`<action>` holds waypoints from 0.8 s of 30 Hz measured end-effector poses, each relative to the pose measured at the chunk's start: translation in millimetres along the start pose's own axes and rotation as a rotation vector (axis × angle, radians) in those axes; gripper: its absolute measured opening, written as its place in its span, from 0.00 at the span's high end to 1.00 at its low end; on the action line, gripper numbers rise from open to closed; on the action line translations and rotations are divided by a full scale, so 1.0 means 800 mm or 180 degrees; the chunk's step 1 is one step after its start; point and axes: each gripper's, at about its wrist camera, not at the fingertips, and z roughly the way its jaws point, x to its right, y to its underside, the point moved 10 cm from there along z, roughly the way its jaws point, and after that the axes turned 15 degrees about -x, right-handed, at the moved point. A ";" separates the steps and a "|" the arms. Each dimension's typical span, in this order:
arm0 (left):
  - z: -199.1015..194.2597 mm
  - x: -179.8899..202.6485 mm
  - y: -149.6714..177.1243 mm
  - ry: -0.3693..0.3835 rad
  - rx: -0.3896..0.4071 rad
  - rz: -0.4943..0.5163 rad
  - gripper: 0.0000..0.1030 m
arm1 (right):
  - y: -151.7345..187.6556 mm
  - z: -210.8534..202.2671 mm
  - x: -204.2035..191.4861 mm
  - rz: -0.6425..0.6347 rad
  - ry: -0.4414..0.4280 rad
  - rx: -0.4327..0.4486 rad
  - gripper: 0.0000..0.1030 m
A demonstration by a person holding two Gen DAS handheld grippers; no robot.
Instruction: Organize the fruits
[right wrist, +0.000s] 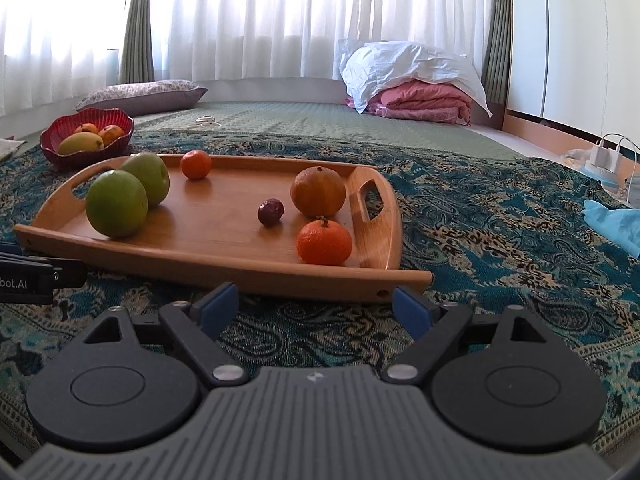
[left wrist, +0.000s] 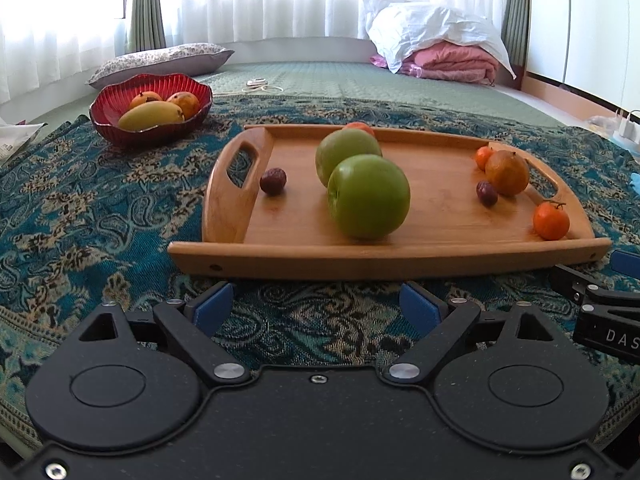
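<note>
Patterned teal cloth (left wrist: 100, 216) bears wooden tray (left wrist: 384, 258) and red bowl (left wrist: 120, 128)

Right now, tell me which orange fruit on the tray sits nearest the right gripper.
The small mandarin with the green stem, in the tray's near corner by the handle, just ahead of the right gripper.

Tray (left wrist: 384, 264): we see it near, on the cloth (left wrist: 100, 216).
Bowl (left wrist: 110, 120): far left of our tray.
Apples (left wrist: 368, 196): on our tray.
</note>
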 end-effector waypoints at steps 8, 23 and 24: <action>0.016 0.001 0.004 -0.0065 -0.0039 0.0023 0.08 | 0.008 0.015 -0.004 -0.0032 -0.0022 -0.0109 0.05; 0.030 -0.002 0.004 -0.0060 -0.0076 0.0018 0.00 | 0.013 0.033 -0.005 -0.0054 -0.0010 -0.0263 0.00; 0.030 -0.002 0.004 -0.0056 -0.0077 0.0019 0.00 | 0.013 0.033 -0.006 -0.0058 -0.0010 -0.0267 0.00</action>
